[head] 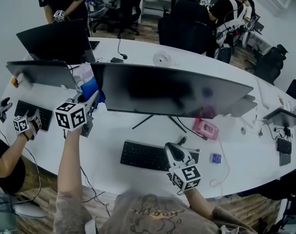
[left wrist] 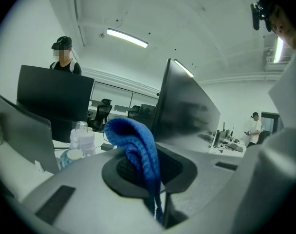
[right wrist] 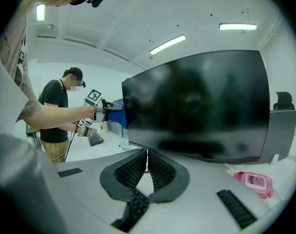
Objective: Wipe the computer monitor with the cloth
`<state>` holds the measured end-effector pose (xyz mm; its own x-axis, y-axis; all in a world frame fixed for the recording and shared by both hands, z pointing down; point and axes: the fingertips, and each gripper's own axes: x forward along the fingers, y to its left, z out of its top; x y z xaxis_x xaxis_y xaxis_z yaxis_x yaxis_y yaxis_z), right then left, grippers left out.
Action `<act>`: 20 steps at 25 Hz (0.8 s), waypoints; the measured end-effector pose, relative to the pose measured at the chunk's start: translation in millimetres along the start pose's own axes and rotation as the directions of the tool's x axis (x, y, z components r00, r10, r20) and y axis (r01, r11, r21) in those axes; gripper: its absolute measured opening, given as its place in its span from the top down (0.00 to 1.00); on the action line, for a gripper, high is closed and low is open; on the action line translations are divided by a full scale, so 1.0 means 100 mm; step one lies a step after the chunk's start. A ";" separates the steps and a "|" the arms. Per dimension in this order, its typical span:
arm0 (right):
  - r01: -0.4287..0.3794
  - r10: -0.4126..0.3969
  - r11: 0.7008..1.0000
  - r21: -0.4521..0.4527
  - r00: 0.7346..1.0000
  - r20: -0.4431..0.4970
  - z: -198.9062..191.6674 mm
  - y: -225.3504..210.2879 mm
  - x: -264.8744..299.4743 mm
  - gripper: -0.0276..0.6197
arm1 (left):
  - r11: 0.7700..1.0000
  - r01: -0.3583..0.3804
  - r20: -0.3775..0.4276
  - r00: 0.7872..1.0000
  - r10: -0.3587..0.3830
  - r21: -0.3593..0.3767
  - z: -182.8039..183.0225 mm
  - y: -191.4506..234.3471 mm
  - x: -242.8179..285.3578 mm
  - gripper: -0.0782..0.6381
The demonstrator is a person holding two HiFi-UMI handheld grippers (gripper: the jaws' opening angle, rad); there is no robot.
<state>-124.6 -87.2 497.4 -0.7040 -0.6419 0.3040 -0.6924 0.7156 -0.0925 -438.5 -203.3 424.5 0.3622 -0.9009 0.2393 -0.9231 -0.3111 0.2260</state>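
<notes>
A wide dark monitor (head: pixel 172 89) stands on the white desk (head: pixel 114 140), also seen edge-on in the left gripper view as monitor (left wrist: pixel 184 106) and face-on in the right gripper view as monitor (right wrist: pixel 196 106). My left gripper (head: pixel 92 101) is shut on a blue cloth (head: pixel 91 88), held at the monitor's left edge. The cloth (left wrist: pixel 136 147) bulges out between the shut jaws in the left gripper view, and the cloth (right wrist: pixel 120 112) shows at the screen's left edge. My right gripper (head: pixel 173 152) hovers low over the black keyboard (head: pixel 148 156), shut and empty (right wrist: pixel 147 161).
A pink box (head: pixel 206 128) and monitor stand (head: pixel 157 122) sit behind the keyboard. Other monitors (head: pixel 58 40) stand at the left. A clear bottle (left wrist: pixel 82 138) is beside the cloth. Another person's gripper-holding hands (head: pixel 19 123) work at the left. People and office chairs (head: pixel 187 26) are beyond the desk.
</notes>
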 end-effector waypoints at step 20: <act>-0.080 0.080 0.997 -0.009 0.997 0.013 0.05 0.00 -0.15 0.92 | 0.994 -0.029 0.091 0.996 0.019 0.109 1.13 -0.31 -0.32 0.83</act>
<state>-114.8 -79.0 488.4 -0.7593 -0.5861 0.2829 -0.6323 0.7672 -0.1076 -435.9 -198.7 303.5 0.3312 -0.9305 0.1565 -0.9418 -0.3160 0.1146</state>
